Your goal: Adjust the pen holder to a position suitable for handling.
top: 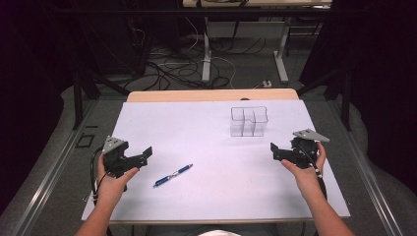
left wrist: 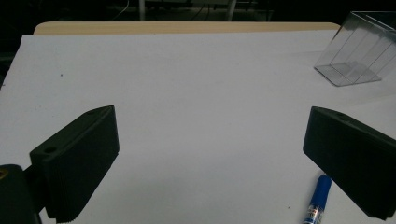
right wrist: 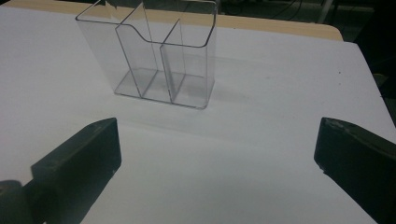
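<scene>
A blue pen point(top: 172, 175) lies flat on the white table sheet point(top: 211, 147), left of centre. A clear plastic holder with dividers point(top: 249, 121) stands upright toward the back right. My left gripper point(top: 139, 158) is held at the sheet's left side, open and empty, with the pen a short way to its right. In the left gripper view the pen's blue end point(left wrist: 318, 200) peeks from under the right jaw. My right gripper point(top: 276, 150) hovers at the right side, open and empty, just in front of the holder point(right wrist: 154, 56).
The sheet covers a wooden table whose far edge point(top: 211, 95) shows beyond it. Behind it, cables and desk legs point(top: 206, 59) crowd the floor. Dark frame posts stand at both sides.
</scene>
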Demonstrator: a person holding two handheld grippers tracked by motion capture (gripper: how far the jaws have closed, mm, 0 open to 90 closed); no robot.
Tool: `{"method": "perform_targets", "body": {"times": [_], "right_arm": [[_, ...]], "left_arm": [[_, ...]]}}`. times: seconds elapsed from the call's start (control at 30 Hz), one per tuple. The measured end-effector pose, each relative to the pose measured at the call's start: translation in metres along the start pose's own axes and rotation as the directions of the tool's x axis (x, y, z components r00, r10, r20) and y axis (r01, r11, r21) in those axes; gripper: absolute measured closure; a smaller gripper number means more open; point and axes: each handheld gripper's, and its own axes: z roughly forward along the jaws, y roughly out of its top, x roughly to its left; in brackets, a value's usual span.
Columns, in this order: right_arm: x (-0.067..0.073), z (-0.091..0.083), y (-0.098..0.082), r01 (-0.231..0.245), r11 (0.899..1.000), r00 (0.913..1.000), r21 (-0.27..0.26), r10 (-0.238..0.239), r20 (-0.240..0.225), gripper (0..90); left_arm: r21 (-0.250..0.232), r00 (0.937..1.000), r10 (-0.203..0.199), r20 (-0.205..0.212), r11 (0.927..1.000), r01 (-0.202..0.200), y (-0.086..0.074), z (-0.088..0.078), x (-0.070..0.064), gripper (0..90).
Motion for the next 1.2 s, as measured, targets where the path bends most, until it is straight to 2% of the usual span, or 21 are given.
{"method": "perform_targets", "body": {"times": [0.07,0.2,0.33,0.4,0.5,0.6,0.73,0.87,0.93,1.07,1.1,1.13,1.17,1.2], "right_arm": [[0.0,0.0,0.0,0.001,1.0,1.0,0.0,-0.001,0.003,4.4],[0.002,0.003,0.005,0.015,1.0,0.9998,-0.01,-0.014,0.011,14.6],[0.004,0.007,0.009,0.024,1.0,0.9997,-0.012,-0.024,0.007,15.5],[0.004,0.012,0.017,0.022,1.0,0.9998,-0.016,-0.022,-0.004,21.3],[0.003,0.015,0.026,0.009,1.0,0.9992,-0.019,-0.01,-0.038,34.7],[0.003,0.019,0.036,0.014,1.0,0.9987,-0.018,-0.015,-0.049,38.8],[0.002,0.024,0.049,0.017,1.0,0.9992,0.006,-0.017,-0.037,41.5],[0.0,0.032,0.059,0.035,0.999,0.9994,0.015,-0.035,-0.003,42.3],[-0.001,0.037,0.064,0.039,0.999,0.9992,0.023,-0.039,-0.008,43.0],[-0.002,0.046,0.071,0.061,0.997,0.9981,0.044,-0.061,0.011,46.8],[-0.002,0.051,0.073,0.088,0.996,0.996,0.031,-0.088,0.009,55.7],[-0.002,0.051,0.073,0.088,0.996,0.996,0.031,-0.088,0.009,55.7],[-0.005,0.057,0.075,0.109,0.994,0.994,-0.008,-0.109,-0.002,59.1],[-0.005,0.057,0.075,0.109,0.994,0.994,-0.008,-0.109,-0.002,59.1]], "left_arm": [[-0.001,1.0,-0.003,-0.001,1.0,0.003,0.0,-0.001,0.0,4.4],[-0.003,0.9999,-0.008,-0.01,1.0,0.008,0.0,-0.001,0.0,5.6],[0.002,0.9998,-0.004,-0.019,1.0,0.004,0.0,-0.003,-0.002,6.9],[-0.003,0.9997,0.002,-0.023,1.0,-0.002,0.0,-0.004,-0.002,7.2],[-0.007,0.9995,-0.004,-0.032,1.0,0.004,-0.001,-0.004,-0.001,7.3],[-0.012,0.9991,-0.007,-0.042,0.9999,0.007,-0.001,-0.005,0.0,7.7],[-0.012,0.9989,-0.005,-0.047,0.9999,0.004,-0.001,-0.005,-0.001,8.4],[-0.002,0.9987,0.007,-0.051,1.0,-0.007,-0.002,-0.005,-0.002,8.4],[0.001,0.9987,0.007,-0.05,1.0,-0.007,-0.002,-0.005,-0.002,8.5],[-0.001,0.999,0.006,-0.044,1.0,-0.006,-0.003,-0.004,-0.003,9.6],[-0.002,0.9994,-0.003,-0.034,1.0,0.003,-0.003,-0.004,-0.003,9.6],[-0.002,0.9994,-0.003,-0.034,1.0,0.003,-0.003,-0.004,-0.003,9.7],[-0.001,0.9995,-0.003,-0.032,1.0,0.003,-0.002,-0.004,-0.004,9.7],[-0.001,0.9995,-0.003,-0.032,1.0,0.003,-0.002,-0.004,-0.004,9.7]]}}
